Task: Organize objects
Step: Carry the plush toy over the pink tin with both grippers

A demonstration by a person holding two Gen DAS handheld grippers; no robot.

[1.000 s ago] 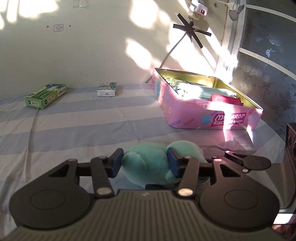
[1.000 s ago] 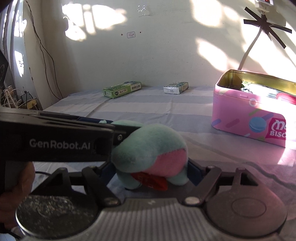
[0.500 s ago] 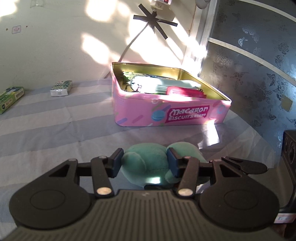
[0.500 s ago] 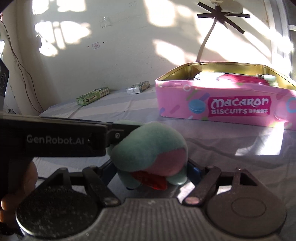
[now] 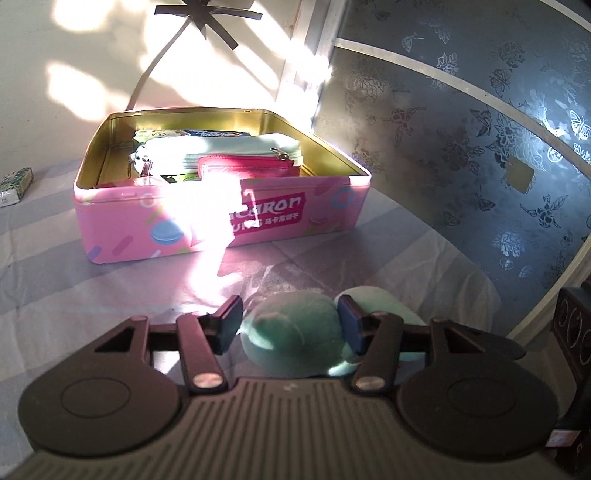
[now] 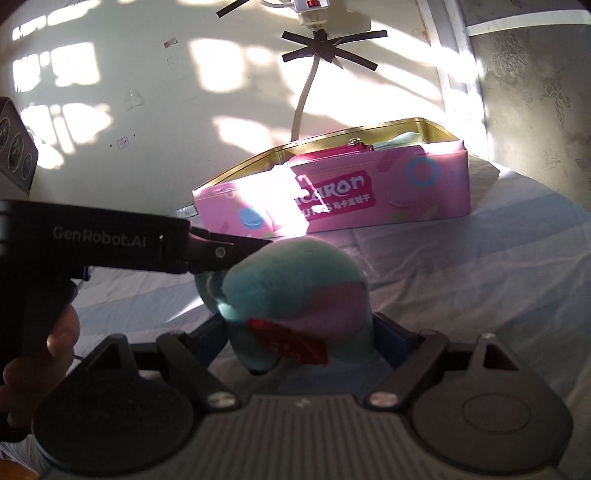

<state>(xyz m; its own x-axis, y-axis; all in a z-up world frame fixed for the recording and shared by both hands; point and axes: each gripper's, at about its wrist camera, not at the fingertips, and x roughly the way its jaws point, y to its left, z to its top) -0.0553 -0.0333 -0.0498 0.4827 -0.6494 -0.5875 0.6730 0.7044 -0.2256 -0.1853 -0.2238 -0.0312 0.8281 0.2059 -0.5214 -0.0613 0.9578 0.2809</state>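
Note:
A teal plush toy (image 5: 291, 332) with a pink belly (image 6: 291, 280) hangs just above the striped cloth, between both grippers. My left gripper (image 5: 290, 326) has the toy's head between its blue pads. Its jaws are opening, but both pads still touch the plush. My right gripper (image 6: 301, 336) flanks the toy's body. Its jaws are opening too, and the pads still lie against the plush. The pink Macaron biscuit tin (image 5: 221, 221) stands open straight ahead, holding a mint pouch (image 5: 221, 151) and a red pouch (image 5: 247, 166). The left gripper's black body (image 6: 110, 240) crosses the right wrist view.
A small tissue pack (image 5: 16, 181) lies far left on the cloth. A frosted patterned glass panel (image 5: 480, 147) bounds the right side. A dark device (image 5: 574, 325) stands at the right edge. A person's hand (image 6: 37, 350) holds the left gripper. A power strip (image 6: 314, 7) hangs on the wall.
Both grippers swung right with the plush toward the pink tin, which now sits nearer and straight ahead. The green box has left view. Both pairs of pads stand slightly wider.

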